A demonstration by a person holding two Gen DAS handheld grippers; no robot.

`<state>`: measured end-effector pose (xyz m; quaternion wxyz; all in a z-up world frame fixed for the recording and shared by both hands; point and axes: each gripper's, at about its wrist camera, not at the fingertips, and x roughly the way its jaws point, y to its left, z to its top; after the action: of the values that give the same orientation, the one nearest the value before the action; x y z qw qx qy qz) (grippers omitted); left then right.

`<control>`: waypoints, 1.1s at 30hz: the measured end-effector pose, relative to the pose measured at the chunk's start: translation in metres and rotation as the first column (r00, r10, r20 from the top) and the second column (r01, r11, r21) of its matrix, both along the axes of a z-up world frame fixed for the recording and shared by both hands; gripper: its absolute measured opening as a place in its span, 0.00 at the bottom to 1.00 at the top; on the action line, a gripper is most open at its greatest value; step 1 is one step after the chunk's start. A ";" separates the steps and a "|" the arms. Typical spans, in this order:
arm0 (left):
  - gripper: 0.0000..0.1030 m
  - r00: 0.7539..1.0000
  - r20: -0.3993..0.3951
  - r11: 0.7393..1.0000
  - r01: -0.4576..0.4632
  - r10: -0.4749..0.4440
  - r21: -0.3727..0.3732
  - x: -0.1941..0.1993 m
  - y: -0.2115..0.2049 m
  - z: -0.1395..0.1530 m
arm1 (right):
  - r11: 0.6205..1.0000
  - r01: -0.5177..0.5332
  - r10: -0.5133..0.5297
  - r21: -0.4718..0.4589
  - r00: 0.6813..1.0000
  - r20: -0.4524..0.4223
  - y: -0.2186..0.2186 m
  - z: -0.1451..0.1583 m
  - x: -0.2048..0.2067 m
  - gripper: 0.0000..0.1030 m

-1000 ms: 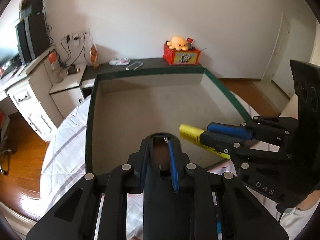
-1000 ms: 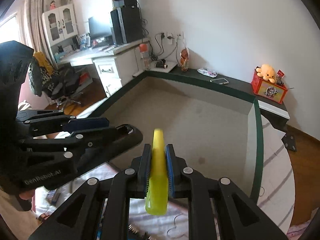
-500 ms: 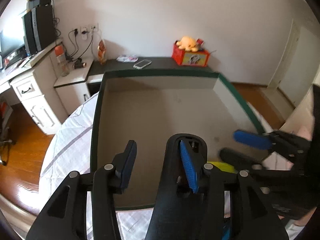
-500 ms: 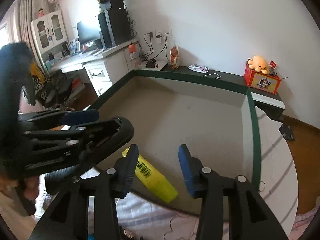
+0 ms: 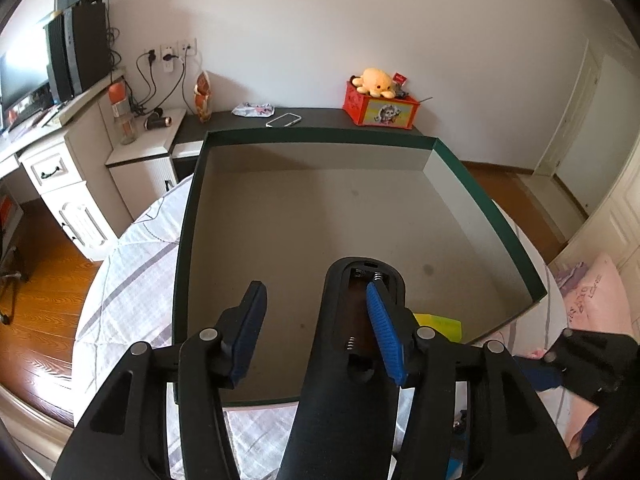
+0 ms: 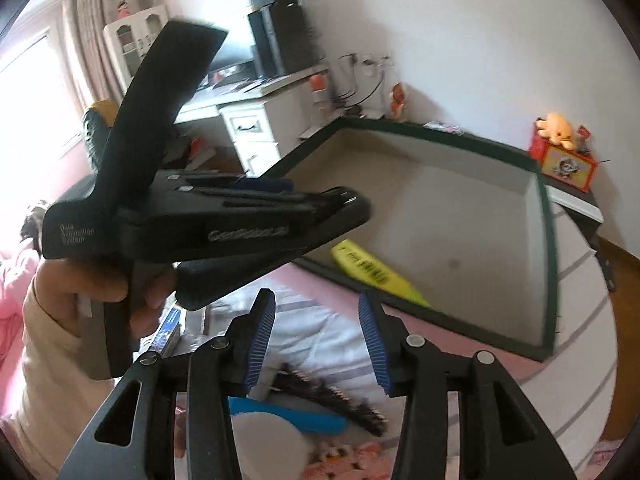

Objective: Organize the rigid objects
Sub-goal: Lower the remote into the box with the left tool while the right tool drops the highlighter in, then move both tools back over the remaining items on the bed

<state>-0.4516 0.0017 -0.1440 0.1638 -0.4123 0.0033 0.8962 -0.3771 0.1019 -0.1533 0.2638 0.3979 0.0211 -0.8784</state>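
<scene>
My left gripper hovers over the near edge of a shallow green-rimmed box. Its jaws are opening. A black remote with its battery bay uncovered lies between them, against the right pad and apart from the left pad. The right wrist view shows the remote jutting from under the left gripper. A yellow highlighter lies inside the box along its near wall, and its tip shows in the left view. My right gripper is open and empty above the bed, short of the box.
Under the right gripper a blue-handled brush, a dark bristled brush and a white round thing lie on the bedding. A hand holds the left gripper. Behind the box are a phone and a red toy box.
Both grippers went from shut to open. The highlighter left the right gripper and now lies in the box. The right gripper drew back over the bed. The remote stays between the left jaws.
</scene>
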 end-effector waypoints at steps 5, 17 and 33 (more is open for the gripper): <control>0.52 1.000 0.005 1.000 0.002 -0.002 0.006 0.002 -0.002 0.000 | 1.000 -0.023 0.023 0.017 0.999 0.024 -0.015 -0.010 -0.013 0.44; 0.65 0.997 -0.056 0.998 -0.054 0.055 0.024 0.037 -0.032 0.018 | 0.998 -0.024 0.027 -0.062 0.999 0.046 -0.021 -0.006 -0.024 0.44; 0.91 0.987 -0.123 0.994 -0.104 0.107 0.025 0.092 -0.055 0.038 | 0.990 0.130 -0.131 -0.056 0.991 -0.006 0.011 0.010 0.000 0.60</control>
<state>-0.3596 -0.0531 -0.1064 0.1194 -0.3540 -0.0166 0.9274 -0.3773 0.1124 -0.1435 0.2168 0.3868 -0.0282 -0.8959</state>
